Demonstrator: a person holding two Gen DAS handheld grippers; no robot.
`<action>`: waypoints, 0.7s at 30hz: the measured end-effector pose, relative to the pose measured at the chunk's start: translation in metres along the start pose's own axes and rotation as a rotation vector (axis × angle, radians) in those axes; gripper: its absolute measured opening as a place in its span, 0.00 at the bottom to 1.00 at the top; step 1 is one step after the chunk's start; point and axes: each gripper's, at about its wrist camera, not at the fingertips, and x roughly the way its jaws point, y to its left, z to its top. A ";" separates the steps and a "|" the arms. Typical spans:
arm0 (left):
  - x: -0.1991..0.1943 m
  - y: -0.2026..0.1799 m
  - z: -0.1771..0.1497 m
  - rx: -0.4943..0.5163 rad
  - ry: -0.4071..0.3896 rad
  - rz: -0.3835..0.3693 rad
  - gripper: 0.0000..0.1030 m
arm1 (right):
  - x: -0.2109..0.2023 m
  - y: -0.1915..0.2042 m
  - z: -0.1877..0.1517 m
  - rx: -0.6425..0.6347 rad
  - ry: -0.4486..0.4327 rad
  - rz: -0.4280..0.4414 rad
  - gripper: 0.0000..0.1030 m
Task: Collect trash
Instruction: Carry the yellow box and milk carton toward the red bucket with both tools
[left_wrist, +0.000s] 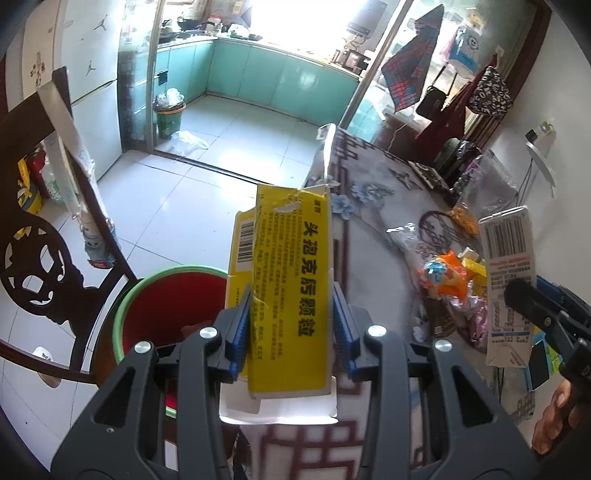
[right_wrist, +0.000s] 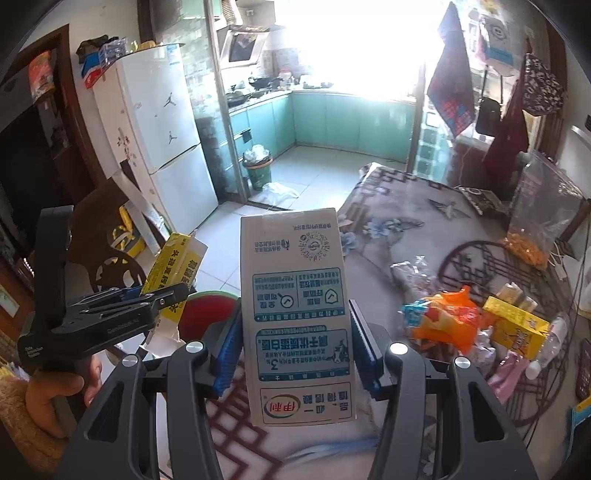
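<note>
My left gripper (left_wrist: 291, 325) is shut on a torn yellow medicine box (left_wrist: 288, 280) held upright beside the table edge, just right of a red bin with a green rim (left_wrist: 162, 310). My right gripper (right_wrist: 293, 339) is shut on a white milk carton (right_wrist: 295, 314) held upright above the table. The carton also shows at the right of the left wrist view (left_wrist: 509, 284). The yellow box and left gripper show at the left of the right wrist view (right_wrist: 173, 273), above the bin (right_wrist: 210, 302).
On the table (right_wrist: 424, 218) lie an orange wrapper (right_wrist: 447, 317), a yellow box (right_wrist: 513, 328), a clear bag of orange snacks (right_wrist: 532, 229) and other wrappers. A dark wooden chair (left_wrist: 40, 258) stands left of the bin. A green bin (left_wrist: 168, 118) stands in the kitchen doorway.
</note>
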 end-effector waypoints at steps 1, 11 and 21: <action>0.001 0.004 0.000 -0.007 0.004 0.006 0.37 | 0.004 0.003 0.001 -0.005 0.006 0.006 0.50; 0.012 0.038 -0.002 -0.060 0.051 0.065 0.37 | 0.043 0.028 0.006 -0.039 0.072 0.063 0.50; 0.021 0.068 -0.003 -0.100 0.080 0.122 0.37 | 0.082 0.052 0.013 -0.052 0.134 0.134 0.50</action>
